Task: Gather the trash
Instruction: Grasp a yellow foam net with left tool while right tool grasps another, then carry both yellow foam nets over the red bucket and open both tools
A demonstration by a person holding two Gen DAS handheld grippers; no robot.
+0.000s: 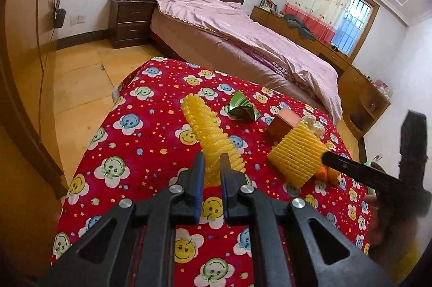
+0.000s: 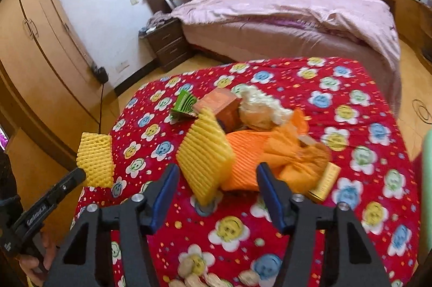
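My left gripper (image 1: 212, 161) is shut on a yellow foam net sleeve (image 1: 208, 130) and holds it above the red smiley-face cloth (image 1: 129, 152); the sleeve also shows in the right wrist view (image 2: 95, 158). My right gripper (image 2: 217, 179) is open, its jaws on either side of a second yellow foam net (image 2: 205, 154) and an orange foam net (image 2: 272, 154). That second net also shows in the left wrist view (image 1: 295, 154). A green crumpled wrapper (image 1: 240, 106), a brown box (image 2: 221, 106), a pale plastic wad (image 2: 262, 106) and a gold packet (image 2: 324, 183) lie on the cloth.
A bed with a pink cover (image 1: 243, 36) stands behind the cloth-covered table. A dark nightstand (image 1: 129, 22) is beside it. Wooden wardrobes (image 2: 40, 57) run along the left. A low wooden cabinet (image 1: 359, 87) lines the window wall. A pale green object (image 2: 428, 165) is at the right edge.
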